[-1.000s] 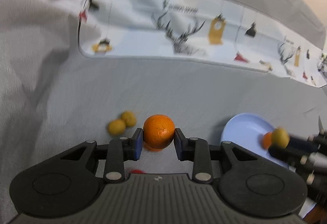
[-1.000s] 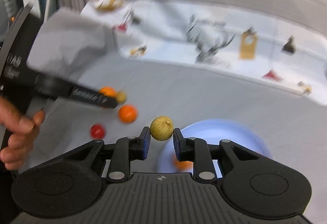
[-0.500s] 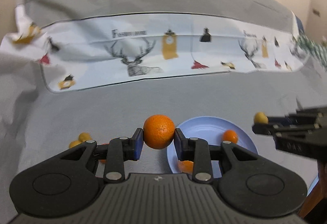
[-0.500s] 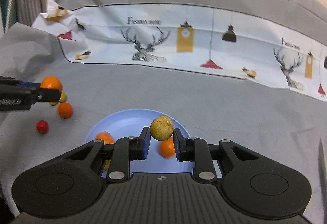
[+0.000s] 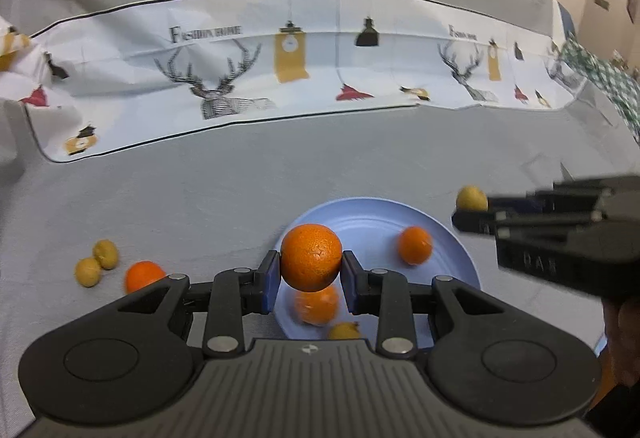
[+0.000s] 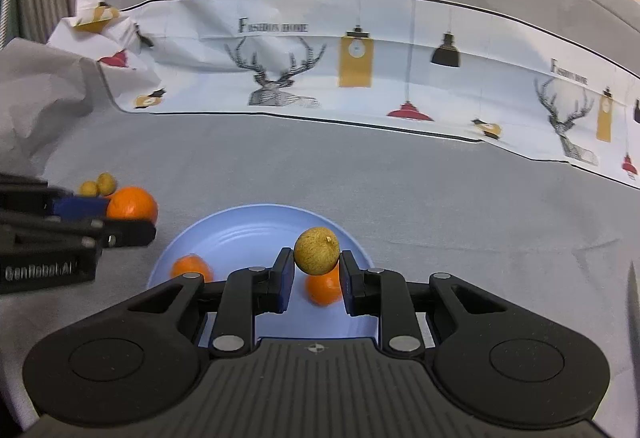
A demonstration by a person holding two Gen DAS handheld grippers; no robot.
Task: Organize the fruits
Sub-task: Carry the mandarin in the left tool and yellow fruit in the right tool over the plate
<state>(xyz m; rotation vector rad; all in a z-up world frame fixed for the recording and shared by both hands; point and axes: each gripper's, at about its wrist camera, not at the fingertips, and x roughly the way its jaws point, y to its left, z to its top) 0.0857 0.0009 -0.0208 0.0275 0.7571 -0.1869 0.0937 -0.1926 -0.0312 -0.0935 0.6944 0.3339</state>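
Fingers of the left gripper [image 5: 311,280] are clamping the round orange tangerine [image 5: 311,256], now swinging in over the pale blue plate [image 5: 460,250] from the grey cloth. Right-wrist view: right gripper [image 6: 317,278] is pinching the small yellow-green lime [image 6: 317,249], already hovering above the plate; both drops are coming.

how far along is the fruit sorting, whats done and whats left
Done: two oranges and a small yellow fruit lie in the blue plate. In hand: the left claw grips an orange, the right claw a yellow fruit, both over the plate. Left: one orange and two yellow fruits on the grey cloth.
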